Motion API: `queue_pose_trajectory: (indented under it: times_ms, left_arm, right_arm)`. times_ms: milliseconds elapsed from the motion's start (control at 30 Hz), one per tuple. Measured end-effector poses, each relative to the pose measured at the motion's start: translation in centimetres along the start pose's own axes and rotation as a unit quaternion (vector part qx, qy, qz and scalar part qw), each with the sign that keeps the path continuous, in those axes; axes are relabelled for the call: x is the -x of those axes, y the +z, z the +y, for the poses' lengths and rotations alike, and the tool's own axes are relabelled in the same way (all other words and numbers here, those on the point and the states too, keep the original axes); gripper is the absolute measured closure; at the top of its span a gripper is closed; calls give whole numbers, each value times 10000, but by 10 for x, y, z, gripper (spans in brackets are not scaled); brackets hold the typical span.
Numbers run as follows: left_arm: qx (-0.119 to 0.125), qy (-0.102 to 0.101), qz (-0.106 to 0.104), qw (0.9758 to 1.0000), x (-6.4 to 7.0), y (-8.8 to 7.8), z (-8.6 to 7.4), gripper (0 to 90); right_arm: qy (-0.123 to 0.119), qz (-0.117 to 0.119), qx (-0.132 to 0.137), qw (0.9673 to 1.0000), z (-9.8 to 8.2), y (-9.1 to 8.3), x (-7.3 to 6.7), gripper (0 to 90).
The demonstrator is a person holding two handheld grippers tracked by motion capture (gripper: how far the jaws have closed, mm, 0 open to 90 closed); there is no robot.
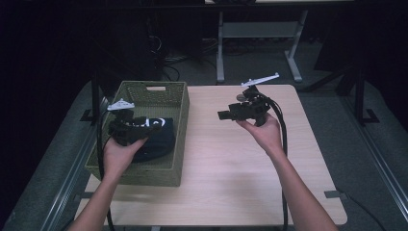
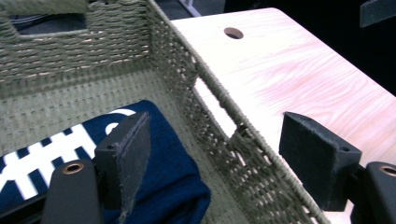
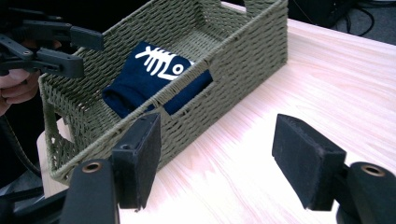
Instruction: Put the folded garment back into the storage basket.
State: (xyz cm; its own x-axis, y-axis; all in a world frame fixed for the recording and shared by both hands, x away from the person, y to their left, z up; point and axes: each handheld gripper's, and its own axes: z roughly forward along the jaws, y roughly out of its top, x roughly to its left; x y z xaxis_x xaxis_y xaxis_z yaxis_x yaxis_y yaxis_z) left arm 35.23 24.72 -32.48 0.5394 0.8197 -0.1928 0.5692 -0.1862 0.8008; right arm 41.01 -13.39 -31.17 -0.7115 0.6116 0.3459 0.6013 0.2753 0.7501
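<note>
Cloth position: folded dark-blue cloth (image 3: 154, 77) with a white fishbone print lies on the floor of the woven basket (image 1: 179, 126), toward its near end.
Left gripper (image 1: 126, 126): over the near half of the basket, above the cloth; jaws released, nothing between them. In the left gripper view one pad sits over the cloth, the other out over the basket's right wall.
Right gripper (image 1: 239, 113): held above the bare counter (image 1: 226, 163), well right of the basket, pointing left toward it; jaws parted and empty.
Nearer hand: the left one by far; the cloth lies just beneath and slightly left of its jaws.
Long axis: the cloth runs roughly along the basket's length, near to far.
Surface: pale wood-grain counter, the basket standing on its left part.
Room: dark, with a grey floor, cables and white table legs beyond the far edge.
</note>
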Motion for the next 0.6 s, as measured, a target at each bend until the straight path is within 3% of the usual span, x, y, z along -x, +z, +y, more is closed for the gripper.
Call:
queue_pose_trajectory:
  times_ms: [600]
  left_arm:
    - [73,196,-272,9994,36,24,6,224]
  right_arm:
    - [105,-175,32,9998,-17,-30,17,313]
